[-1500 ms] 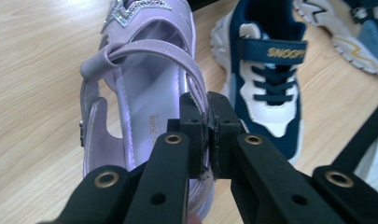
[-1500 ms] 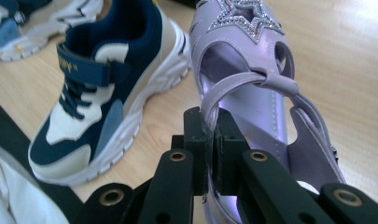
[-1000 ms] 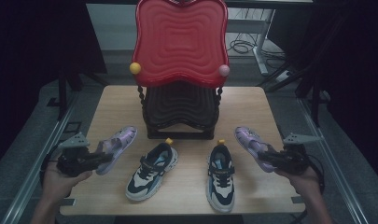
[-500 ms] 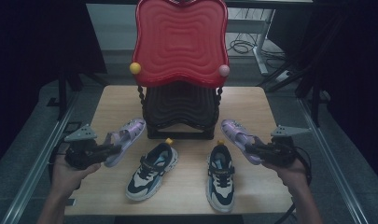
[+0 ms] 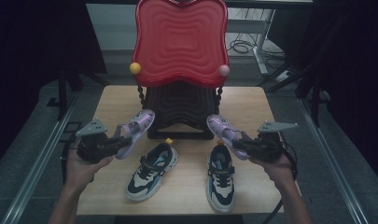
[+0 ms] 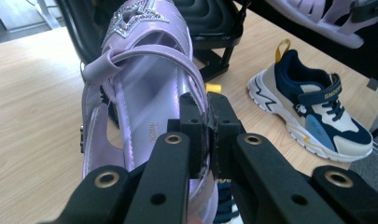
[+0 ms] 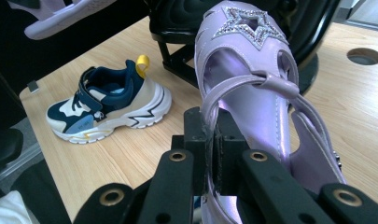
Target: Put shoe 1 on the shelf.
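Item: pair of glossy lilac strapped sandals with glittered star toe-pieces, each carried clear of the pale wooden bench (image 5: pixel 252 100), toes aimed at the black ribbed shoe stand (image 5: pixel 179 109) under its red wavy panel (image 5: pixel 179 42).

Left sandal (image 6: pixel 140 93): clenched at its side rim by the left tongs (image 5: pixel 113 143). Right sandal (image 7: pixel 252 93): likewise pinched by the right tongs (image 5: pixel 238 143).

Risk, judged: each hold took only a thin edge, so a sandal might pivot, slip free, or strike the stand's frame or the two navy-and-cream trainers (image 5: pixel 151 170) below.

Pose: both hands low at the near edge, forearms angled inward, tongs roughly level.
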